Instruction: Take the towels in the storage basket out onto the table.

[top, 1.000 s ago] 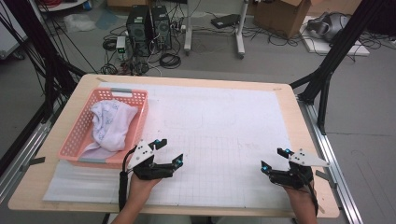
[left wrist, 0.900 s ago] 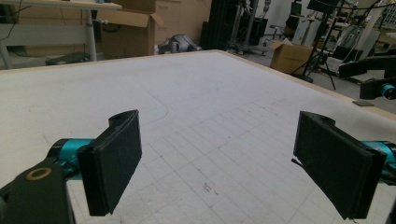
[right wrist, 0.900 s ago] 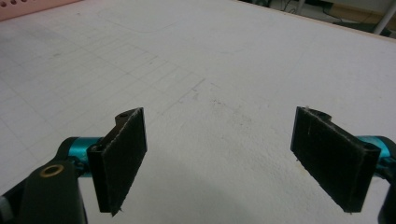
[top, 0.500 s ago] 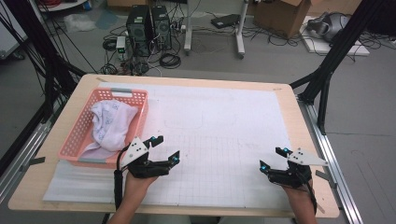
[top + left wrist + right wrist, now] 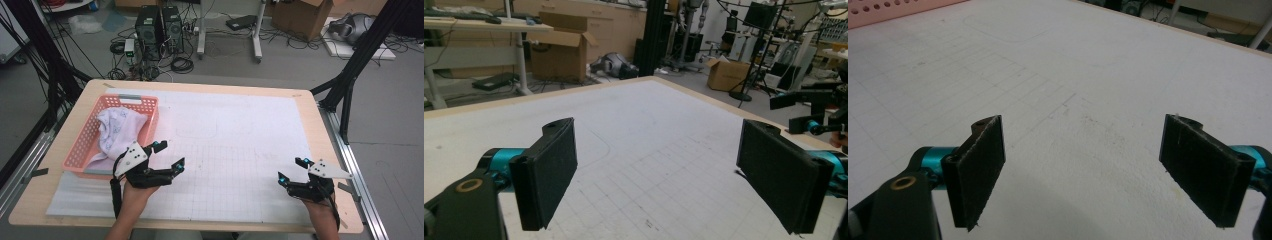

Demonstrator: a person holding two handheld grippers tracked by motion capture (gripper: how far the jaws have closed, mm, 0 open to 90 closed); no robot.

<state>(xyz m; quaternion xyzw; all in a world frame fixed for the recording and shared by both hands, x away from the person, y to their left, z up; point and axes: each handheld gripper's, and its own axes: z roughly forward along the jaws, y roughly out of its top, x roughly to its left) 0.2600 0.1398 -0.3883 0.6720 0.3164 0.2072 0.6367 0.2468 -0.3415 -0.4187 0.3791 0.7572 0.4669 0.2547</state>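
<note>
- Grippers sit low over the table (image 5: 310,107), one in each of my hands, both near my edge of it and well apart from each other.
- Left gripper (image 5: 170,156): I hold it just beside the near right corner of the pink basket (image 5: 80,150), its jaws spread wide with nothing between them. In the left gripper view (image 5: 656,180) the two black pads frame bare gridded white sheet (image 5: 634,150).
- Right gripper (image 5: 291,170): I hold it over the right end of the white sheet (image 5: 240,140), close to the table's near right corner. Its jaws are also wide apart and empty; the right gripper view (image 5: 1080,170) shows gridded sheet between the pads, and the pink basket (image 5: 893,7) far off at the top left.
- The pink basket stands on the left part of the table, over the left edge of the sheet. A white cloth (image 5: 120,130) with a faint pattern lies bunched inside it, heaped toward the right wall.
- A faint rounded outline (image 5: 197,129) is drawn on the sheet near the middle of the table.
- Beyond the far edge, on the floor, stand two computer towers (image 5: 160,27) among cables, and a cardboard box (image 5: 302,12) farther right.
</note>
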